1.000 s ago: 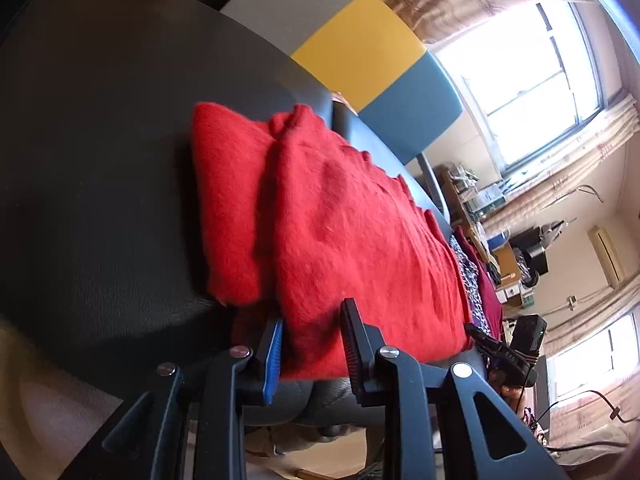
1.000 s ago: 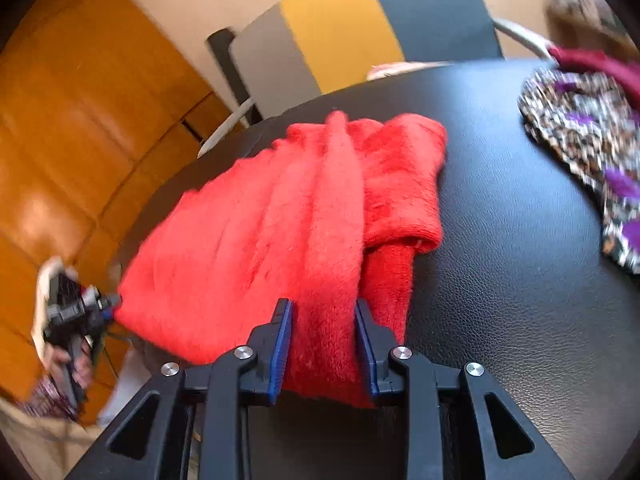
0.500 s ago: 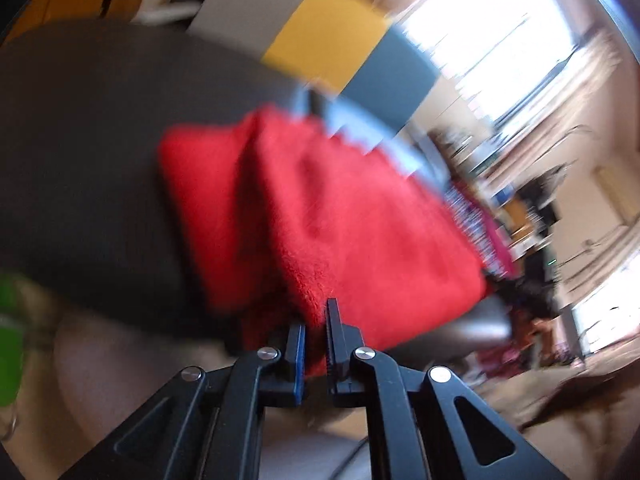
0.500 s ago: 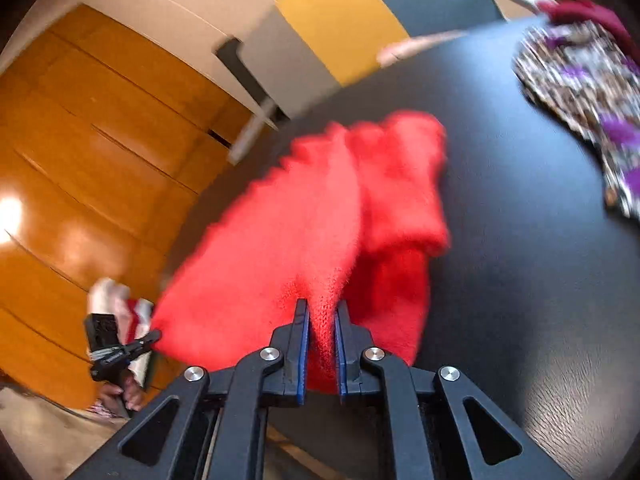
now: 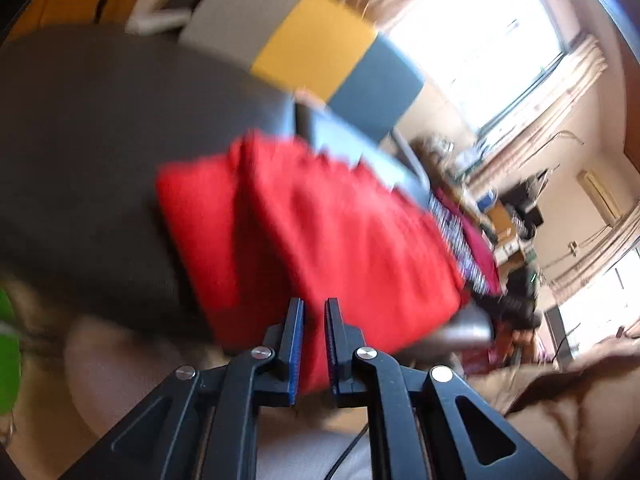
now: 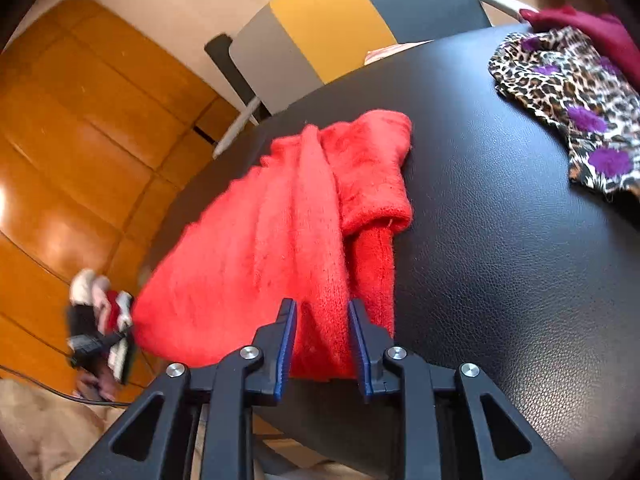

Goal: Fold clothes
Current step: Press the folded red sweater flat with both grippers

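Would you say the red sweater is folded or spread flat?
Partly folded: the red sweater lies bunched in overlapping layers, one edge hanging off the black table.

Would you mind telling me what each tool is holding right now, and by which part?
Both hold the fuzzy red knitted sweater by its near edge: the left tool pinches it tight, while the right tool has a fold between jaws that are opening.
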Tool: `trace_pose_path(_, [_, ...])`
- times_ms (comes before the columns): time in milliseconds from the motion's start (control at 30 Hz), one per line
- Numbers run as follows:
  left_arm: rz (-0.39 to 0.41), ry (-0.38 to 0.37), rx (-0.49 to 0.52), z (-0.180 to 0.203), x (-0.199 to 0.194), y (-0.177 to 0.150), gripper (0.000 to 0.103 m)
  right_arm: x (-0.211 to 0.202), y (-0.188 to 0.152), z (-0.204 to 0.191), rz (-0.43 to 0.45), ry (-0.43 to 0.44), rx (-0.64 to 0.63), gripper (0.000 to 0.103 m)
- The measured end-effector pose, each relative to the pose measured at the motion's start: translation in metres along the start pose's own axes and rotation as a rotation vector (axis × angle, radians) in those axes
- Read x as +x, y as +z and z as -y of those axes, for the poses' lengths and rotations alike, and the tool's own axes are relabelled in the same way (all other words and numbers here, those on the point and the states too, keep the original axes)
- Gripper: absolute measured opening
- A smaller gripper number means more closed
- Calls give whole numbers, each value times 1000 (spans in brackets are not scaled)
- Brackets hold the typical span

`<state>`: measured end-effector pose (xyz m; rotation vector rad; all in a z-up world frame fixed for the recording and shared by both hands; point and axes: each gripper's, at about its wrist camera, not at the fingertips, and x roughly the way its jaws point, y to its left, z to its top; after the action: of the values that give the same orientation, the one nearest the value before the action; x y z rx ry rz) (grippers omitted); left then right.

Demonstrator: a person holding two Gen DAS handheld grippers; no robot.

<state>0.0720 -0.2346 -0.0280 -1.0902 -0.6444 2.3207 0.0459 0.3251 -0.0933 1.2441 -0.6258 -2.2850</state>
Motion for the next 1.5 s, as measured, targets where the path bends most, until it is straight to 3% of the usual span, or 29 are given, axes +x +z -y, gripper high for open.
trace_pose_path(33, [36, -19, 9, 9, -2, 10, 8, 2, -1, 1, -1, 0, -4, 13])
trace_pose_path(100, [85, -6, 39, 26, 3, 28, 12, 5, -1, 2, -6, -7, -7, 10])
trace_pose_path(167, [96, 86, 108, 47, 27, 42, 18, 6, 0, 1, -4, 1, -7, 10])
trace_pose_path(267, [29, 202, 218, 65, 91, 47, 18, 6, 0, 0, -5, -6, -9, 9])
trace_pose_path(400, [-19, 231, 99, 34, 153, 28, 15, -16, -1, 8, 31, -59, 24, 6])
trace_pose_path(467, [76, 192, 73, 17, 147, 15, 14, -31, -5, 19, 59, -100, 61, 3])
trace_pose_path(567, [104, 204, 151, 18, 146, 7, 13, -31, -10, 40, 11, -238, 76, 0])
trace_pose_path(633, [92, 238, 215, 25, 147, 7, 14, -39, -5, 41, 44, -193, 100, 0])
trace_pose_path(733, [86, 241, 231, 24, 153, 13, 15, -52, 19, 9, 170, -106, -23, 5])
trace_pose_path(800, [77, 234, 236, 22, 158, 21, 15, -36, 40, -22, 168, -73, -155, 5])
trace_pose_path(900, [32, 210, 230, 18, 173, 40, 16, 12, 62, -47, 103, -60, -251, 5])
trace_pose_path(1067, [-17, 171, 207, 6, 193, 69, 17, 86, 92, -40, 17, -175, -188, 0])
trace_pose_path(1133, [-11, 164, 201, 3, 195, 71, 17, 84, 92, -22, 50, -194, -81, 0])
trace_pose_path(1200, [3, 164, 200, 2, 197, 71, 17, 74, 87, -9, 112, -309, -29, 0])
trace_pose_path(1267, [3, 181, 211, 5, 198, 71, 17, 68, 75, 2, 169, -286, -3, 0])
trace_pose_path(1300, [-3, 191, 216, 7, 197, 71, 17, 67, 72, 3, 180, -275, 0, 0])
trace_pose_path(1400, [-10, 220, 201, 7, 184, 71, 17, 72, 72, -14, 162, -354, -83, 0])
trace_pose_path(1500, [47, 288, 155, -10, 155, 67, 6, 77, 72, -24, 168, -384, -112, 0])
